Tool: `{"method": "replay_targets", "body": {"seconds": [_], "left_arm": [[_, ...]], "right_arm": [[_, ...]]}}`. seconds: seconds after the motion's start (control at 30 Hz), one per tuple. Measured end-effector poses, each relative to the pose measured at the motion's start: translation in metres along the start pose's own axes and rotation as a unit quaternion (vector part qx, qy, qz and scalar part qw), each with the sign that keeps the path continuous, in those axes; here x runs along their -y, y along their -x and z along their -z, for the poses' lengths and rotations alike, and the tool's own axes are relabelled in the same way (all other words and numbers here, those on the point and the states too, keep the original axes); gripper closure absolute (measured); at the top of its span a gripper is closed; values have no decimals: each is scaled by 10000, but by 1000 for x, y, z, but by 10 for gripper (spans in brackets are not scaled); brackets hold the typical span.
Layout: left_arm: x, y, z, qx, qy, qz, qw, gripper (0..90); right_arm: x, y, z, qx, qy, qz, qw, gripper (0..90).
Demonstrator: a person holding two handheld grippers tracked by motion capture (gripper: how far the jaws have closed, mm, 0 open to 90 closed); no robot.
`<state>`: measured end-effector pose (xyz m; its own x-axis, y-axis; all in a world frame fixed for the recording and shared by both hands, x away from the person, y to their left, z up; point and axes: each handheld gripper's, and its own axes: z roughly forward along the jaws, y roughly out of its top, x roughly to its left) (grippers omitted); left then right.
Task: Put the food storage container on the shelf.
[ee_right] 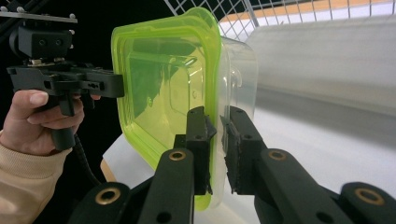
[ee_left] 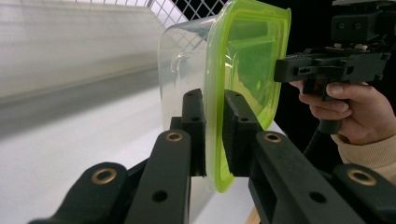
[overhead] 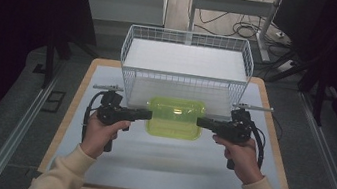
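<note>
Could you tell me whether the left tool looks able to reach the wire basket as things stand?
Probably not right away. The left tool is clamped on the rim of the green-lidded box, which it shares with the right tool. The wire basket stands just behind the box, with nothing else between.

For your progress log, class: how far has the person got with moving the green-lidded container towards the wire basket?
Done: the left gripper and right gripper are each clamped on a side rim of the green-lidded container. In hand: it hangs between them, just in front of the wire basket. Left, probably: setting it inside and letting go.
</note>
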<state>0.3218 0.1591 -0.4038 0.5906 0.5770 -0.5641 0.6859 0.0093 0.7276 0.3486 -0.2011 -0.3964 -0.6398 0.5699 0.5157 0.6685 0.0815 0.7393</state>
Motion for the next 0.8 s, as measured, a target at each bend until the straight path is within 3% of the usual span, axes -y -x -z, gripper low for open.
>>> {"method": "replay_targets", "body": {"seconds": [0.8], "left_arm": [[-55, 11, 9, -11, 138, -262, 9996, 810]], "right_arm": [[-53, -18, 13, 169, 255, 284, 9991, 806]]}}
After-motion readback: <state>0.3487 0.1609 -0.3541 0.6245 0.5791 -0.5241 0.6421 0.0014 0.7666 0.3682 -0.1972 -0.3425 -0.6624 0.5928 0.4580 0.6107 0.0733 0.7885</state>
